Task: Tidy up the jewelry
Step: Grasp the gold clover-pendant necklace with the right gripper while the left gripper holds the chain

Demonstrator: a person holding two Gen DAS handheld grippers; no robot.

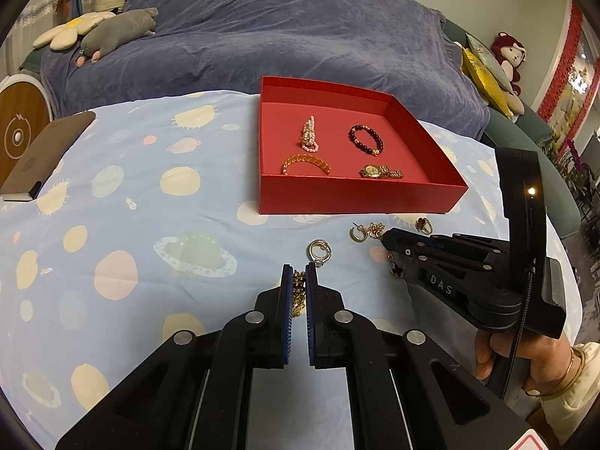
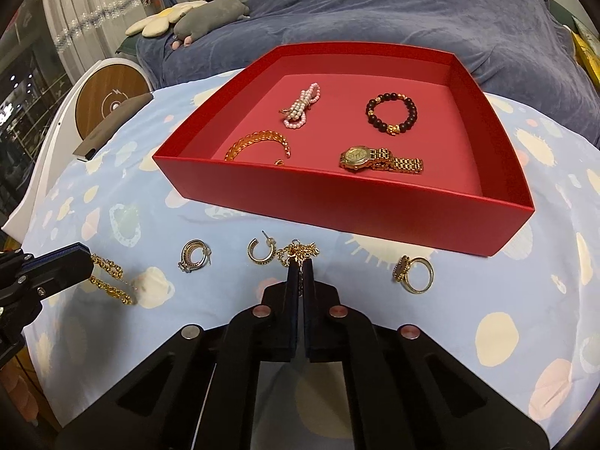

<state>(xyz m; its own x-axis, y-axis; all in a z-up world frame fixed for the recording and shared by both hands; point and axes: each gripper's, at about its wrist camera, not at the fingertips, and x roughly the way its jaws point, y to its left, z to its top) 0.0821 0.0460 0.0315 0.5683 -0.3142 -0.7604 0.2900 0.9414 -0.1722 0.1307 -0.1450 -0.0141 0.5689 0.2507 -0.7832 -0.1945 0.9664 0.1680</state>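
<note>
My left gripper [image 1: 299, 281] is shut on a gold chain bracelet [image 1: 299, 298], which hangs from its blue pads [image 2: 80, 253] over the tablecloth [image 1: 131, 225]. To its right, my right gripper [image 2: 300, 268] is shut on a thin gold necklace [image 2: 298, 252] bunched on the cloth. A black clover pendant [image 1: 394, 270] shows below that gripper [image 1: 388, 234]. Behind them stands a red box [image 2: 337, 206] holding a pearl bracelet [image 2: 302, 107], a dark bead bracelet [image 2: 392, 112], an amber bangle [image 2: 258, 144] and a gold watch [image 2: 378, 159].
Loose on the cloth before the box lie a cluster of rings [image 2: 195, 257], a gold hoop earring [image 2: 258, 251] and a dark-stone ring [image 2: 414, 273]. A brown case [image 1: 45, 150] sits at the table's left edge. A blue-covered sofa [image 1: 300, 30] with plush toys is behind.
</note>
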